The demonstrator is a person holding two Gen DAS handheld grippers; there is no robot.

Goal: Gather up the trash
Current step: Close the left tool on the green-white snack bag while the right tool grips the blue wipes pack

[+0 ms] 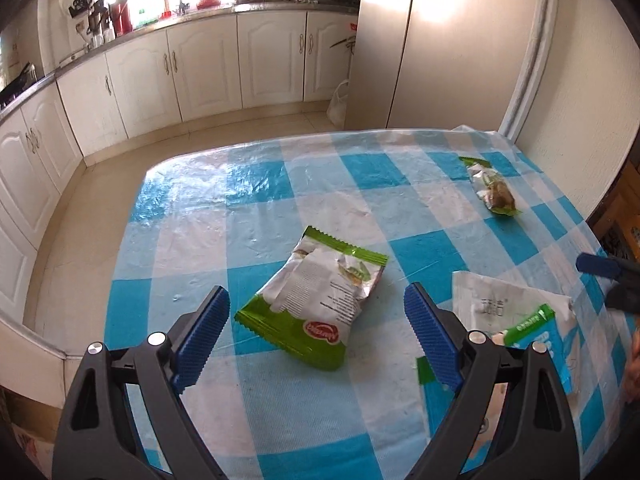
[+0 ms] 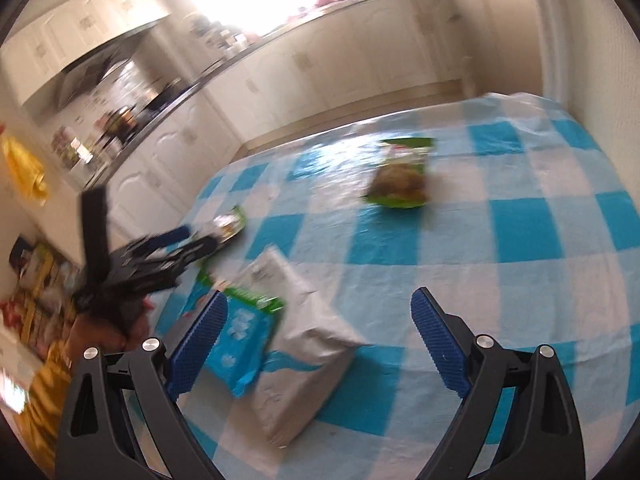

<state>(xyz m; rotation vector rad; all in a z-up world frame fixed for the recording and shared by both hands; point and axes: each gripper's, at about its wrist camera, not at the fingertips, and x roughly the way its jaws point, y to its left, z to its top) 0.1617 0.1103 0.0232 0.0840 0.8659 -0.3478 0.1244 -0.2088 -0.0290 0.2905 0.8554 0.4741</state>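
1. Left claw [image 1: 316, 314] is wide open, nothing pinched. Both blue ribbed pads [image 1: 204, 334] hang just over the table, and the green-and-white snack bag [image 1: 316, 304] lies flat on the cloth in the gap between them, touching neither pad as far as I can see.
2. Right claw [image 2: 320, 336] is also spread wide and empty. That view is pretty blurry, but a white wipes pack [image 2: 296, 340] with a blue and green label sits under and between its fingers, nearer the left one.
3. From the left camera the same wipes pack [image 1: 516, 320] is just right of the snack bag, partly behind the right finger.
4. Further out, near the far right corner of the table, there's a second small wrapper [image 1: 494, 192], green edges, with something brown showing. It lies well apart from the other two.
5. Everything is on a blue-and-white checked tablecloth [image 1: 240, 208], shiny plastic.
6. Beyond the table: cream kitchen cabinets [image 1: 200, 68] along the wall and a white plastic bag [image 1: 339, 102] on the floor.
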